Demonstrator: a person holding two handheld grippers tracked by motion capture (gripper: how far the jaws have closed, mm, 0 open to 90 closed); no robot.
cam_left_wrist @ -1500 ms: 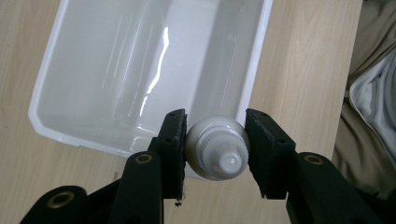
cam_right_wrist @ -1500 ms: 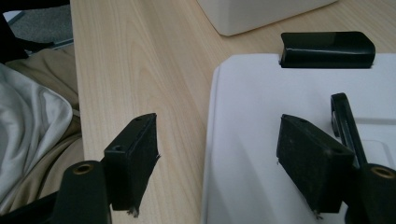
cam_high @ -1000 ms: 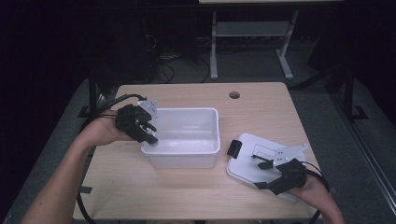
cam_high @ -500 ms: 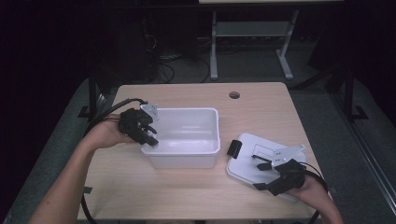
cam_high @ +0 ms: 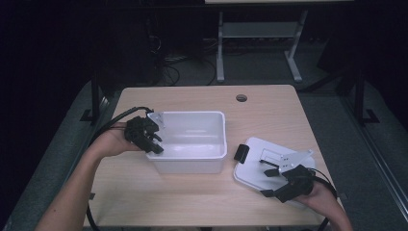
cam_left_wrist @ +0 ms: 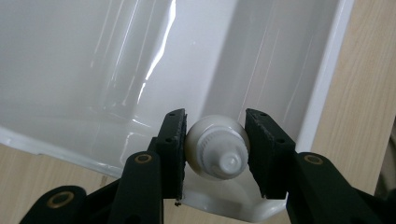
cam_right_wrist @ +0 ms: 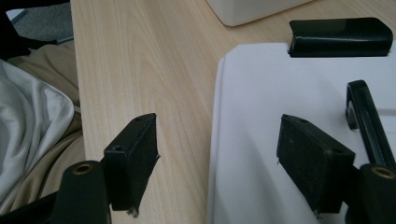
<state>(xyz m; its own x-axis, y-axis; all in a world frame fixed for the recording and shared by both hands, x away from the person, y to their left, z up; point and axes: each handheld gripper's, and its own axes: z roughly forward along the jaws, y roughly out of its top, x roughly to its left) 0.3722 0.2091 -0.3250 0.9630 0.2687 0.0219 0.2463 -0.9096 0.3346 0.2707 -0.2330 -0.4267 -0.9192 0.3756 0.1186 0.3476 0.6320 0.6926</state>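
A white plastic bin (cam_high: 192, 139) stands open in the middle of the table. My left gripper (cam_high: 153, 142) is at its left wall, shut on a small white capped tube (cam_left_wrist: 217, 151) held over the bin's rim (cam_left_wrist: 322, 88). The bin's white lid (cam_high: 269, 166) lies flat to the right, with a black latch (cam_high: 240, 152) on its near-left corner and a black handle (cam_right_wrist: 369, 121). My right gripper (cam_high: 270, 183) stands open at the lid's front edge. In the right gripper view one jaw is over the bare table (cam_right_wrist: 135, 70) and the other over the lid (cam_right_wrist: 252, 140).
A round cable hole (cam_high: 241, 97) sits in the table's far edge. Black cables trail off the left side (cam_high: 113, 120). A metal stand (cam_high: 257, 33) and dark floor lie beyond the table. Pale cloth (cam_right_wrist: 32, 126) shows below the table's front edge.
My left gripper has edged slightly along the bin's left wall, still holding the tube. The right gripper has hardly moved at the lid.
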